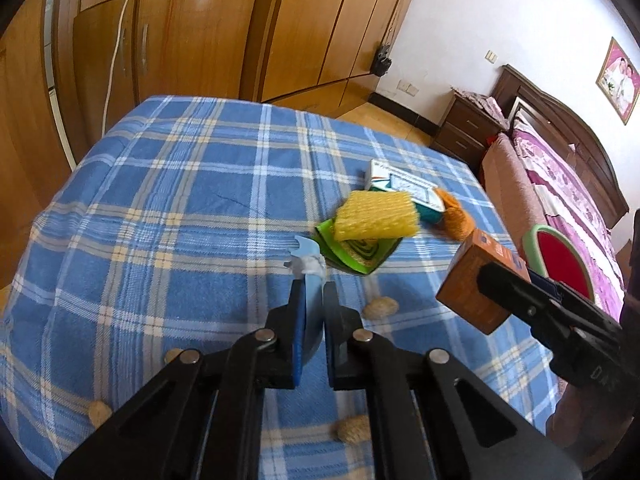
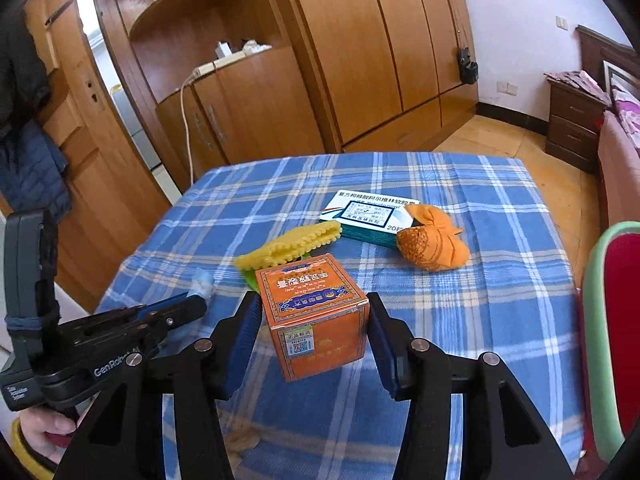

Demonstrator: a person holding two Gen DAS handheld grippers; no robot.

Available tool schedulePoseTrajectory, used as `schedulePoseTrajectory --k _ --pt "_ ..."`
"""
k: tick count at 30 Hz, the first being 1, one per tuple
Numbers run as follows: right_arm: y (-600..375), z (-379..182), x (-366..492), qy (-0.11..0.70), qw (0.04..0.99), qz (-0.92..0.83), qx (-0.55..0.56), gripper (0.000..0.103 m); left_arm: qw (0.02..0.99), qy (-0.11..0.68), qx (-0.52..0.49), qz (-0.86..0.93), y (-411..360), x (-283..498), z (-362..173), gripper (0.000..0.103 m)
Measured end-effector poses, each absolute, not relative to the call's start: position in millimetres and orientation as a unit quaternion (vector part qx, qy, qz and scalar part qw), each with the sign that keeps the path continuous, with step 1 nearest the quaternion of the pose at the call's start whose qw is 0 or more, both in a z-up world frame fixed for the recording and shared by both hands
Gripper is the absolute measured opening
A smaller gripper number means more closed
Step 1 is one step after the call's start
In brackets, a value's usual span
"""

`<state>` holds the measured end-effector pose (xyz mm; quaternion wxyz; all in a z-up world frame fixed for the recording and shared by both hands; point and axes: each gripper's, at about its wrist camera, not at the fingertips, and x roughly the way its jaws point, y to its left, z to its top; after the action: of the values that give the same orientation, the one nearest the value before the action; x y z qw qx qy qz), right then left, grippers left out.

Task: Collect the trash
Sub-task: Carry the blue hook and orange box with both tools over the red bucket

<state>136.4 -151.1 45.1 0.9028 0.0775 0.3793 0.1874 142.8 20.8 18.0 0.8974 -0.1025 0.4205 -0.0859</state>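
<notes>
My left gripper (image 1: 310,292) is shut on a light blue plastic scrap (image 1: 308,264) with white paper at its tip, held above the blue plaid tablecloth (image 1: 180,200). My right gripper (image 2: 314,312) is shut on an orange box (image 2: 314,312), lifted over the table; the box also shows in the left wrist view (image 1: 476,280). On the cloth lie a yellow foam net (image 1: 376,216), a green wrapper (image 1: 360,250), a white and teal medicine box (image 2: 372,216) and an orange peel (image 2: 434,244).
Several nut shells (image 1: 380,307) lie on the cloth near my left gripper. A red and green chair (image 2: 612,320) stands at the table's right edge. Wooden wardrobes (image 2: 360,40) stand behind, a bed (image 1: 560,184) to the right.
</notes>
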Motion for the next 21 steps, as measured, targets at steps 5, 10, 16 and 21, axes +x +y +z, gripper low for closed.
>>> schedulePoseTrajectory --k 5,10,16,21 --pt "-161 57 117 0.366 0.908 0.181 0.095 0.054 0.902 0.408 -0.103 -0.098 16 132 32 0.007" --pt "-174 68 99 0.354 0.914 0.168 0.108 0.054 0.906 0.396 -0.099 -0.108 7 119 46 0.007" --pt "-190 77 79 0.342 0.92 0.152 0.117 0.054 0.91 0.386 -0.094 -0.121 -3 105 59 0.007" --pt "-206 84 62 0.331 0.925 0.134 0.127 0.054 0.911 0.379 -0.087 -0.136 -14 95 69 0.007"
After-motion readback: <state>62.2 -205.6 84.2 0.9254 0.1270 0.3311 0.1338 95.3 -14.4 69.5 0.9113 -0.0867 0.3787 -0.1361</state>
